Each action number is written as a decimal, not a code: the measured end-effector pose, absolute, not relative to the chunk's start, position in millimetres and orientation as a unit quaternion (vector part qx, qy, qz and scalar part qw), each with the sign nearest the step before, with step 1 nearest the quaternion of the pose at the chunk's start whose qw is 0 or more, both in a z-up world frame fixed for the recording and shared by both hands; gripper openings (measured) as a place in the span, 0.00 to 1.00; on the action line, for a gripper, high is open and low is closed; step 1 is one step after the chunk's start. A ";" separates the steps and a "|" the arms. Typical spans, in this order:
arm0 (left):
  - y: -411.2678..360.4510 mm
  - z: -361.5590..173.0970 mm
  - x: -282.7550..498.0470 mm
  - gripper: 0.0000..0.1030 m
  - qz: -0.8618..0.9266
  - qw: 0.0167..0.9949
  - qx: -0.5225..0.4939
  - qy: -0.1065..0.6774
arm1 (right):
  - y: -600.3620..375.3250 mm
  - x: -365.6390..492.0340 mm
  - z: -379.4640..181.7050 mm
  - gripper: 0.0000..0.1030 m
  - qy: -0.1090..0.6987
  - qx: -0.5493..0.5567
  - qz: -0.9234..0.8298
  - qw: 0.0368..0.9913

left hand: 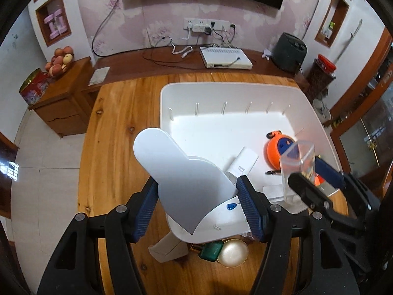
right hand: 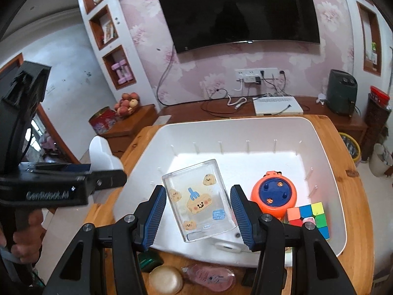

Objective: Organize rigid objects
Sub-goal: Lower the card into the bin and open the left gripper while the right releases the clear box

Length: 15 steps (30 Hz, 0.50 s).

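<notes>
My right gripper (right hand: pixel 197 211) clamped the clear sticker cup (right hand: pixel 199 200), my left gripper (left hand: pixel 197 202) pinched the white divider panel (left hand: pixel 181 182); both needed lowering level into the white bin (right hand: pixel 326 147), clear of the orange toy (right hand: pixel 273 196).

We are in a home living room: a TV (right hand: pixel 237 12) hangs on pink floral wallpaper (right hand: pixel 213 78), wall niches (right hand: pixel 119 67) hold pink dumbbells (right hand: pixel 120 71), a fruit bowl (left hand: pixel 60 61) sits on a wooden cabinet (left hand: pixel 66 103), and a wooden desk (left hand: pixel 118 132) stands on a tiled floor (left hand: pixel 46 162).
</notes>
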<state>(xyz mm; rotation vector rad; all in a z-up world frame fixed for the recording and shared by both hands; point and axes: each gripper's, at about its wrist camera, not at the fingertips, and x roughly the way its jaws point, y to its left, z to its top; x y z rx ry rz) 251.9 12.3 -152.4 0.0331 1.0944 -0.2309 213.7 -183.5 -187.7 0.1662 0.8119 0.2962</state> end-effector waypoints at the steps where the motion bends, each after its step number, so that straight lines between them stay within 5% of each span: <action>1: 12.1 -154.5 253.3 0.66 -0.111 0.846 0.016 0.522 | -184.4 216.0 -189.8 0.53 0.394 0.082 0.140 0.905; 15: 1.2 -154.9 257.3 0.67 -0.125 0.833 0.023 0.538 | -192.1 228.1 -194.0 0.59 0.417 0.085 0.111 0.898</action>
